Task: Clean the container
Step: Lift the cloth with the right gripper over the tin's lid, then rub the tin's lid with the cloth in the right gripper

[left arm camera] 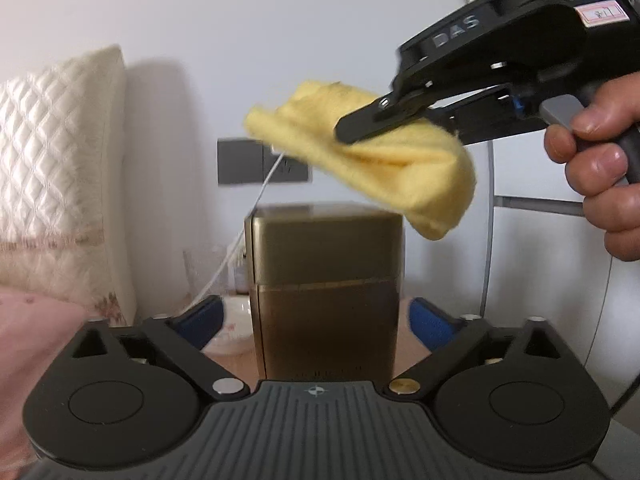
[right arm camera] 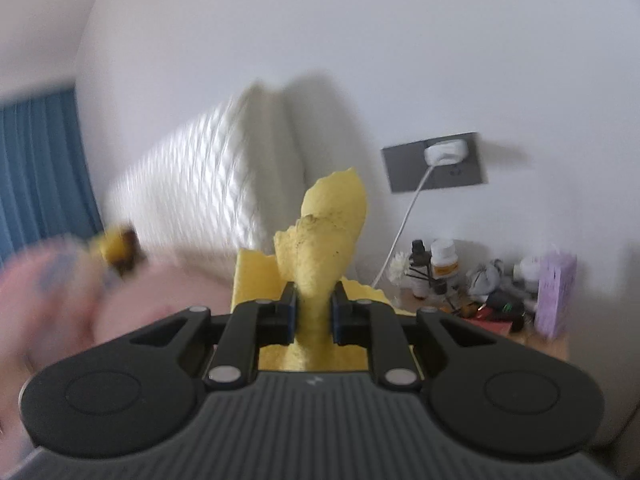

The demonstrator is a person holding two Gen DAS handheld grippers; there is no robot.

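Note:
A gold-brown rectangular tin container with a lid stands upright between the blue pads of my left gripper. The pads sit a little apart from its sides, so the jaws look open around it. My right gripper is above the container's right top corner, shut on a yellow cloth that hangs just over the lid. In the right wrist view the cloth is pinched between the jaws of the right gripper and sticks up ahead. The container is not in that view.
A white quilted headboard and pink bedding lie left. A grey wall socket with a white cable is behind. The bedside table holds bottles and a purple box. A white dish sits behind the container.

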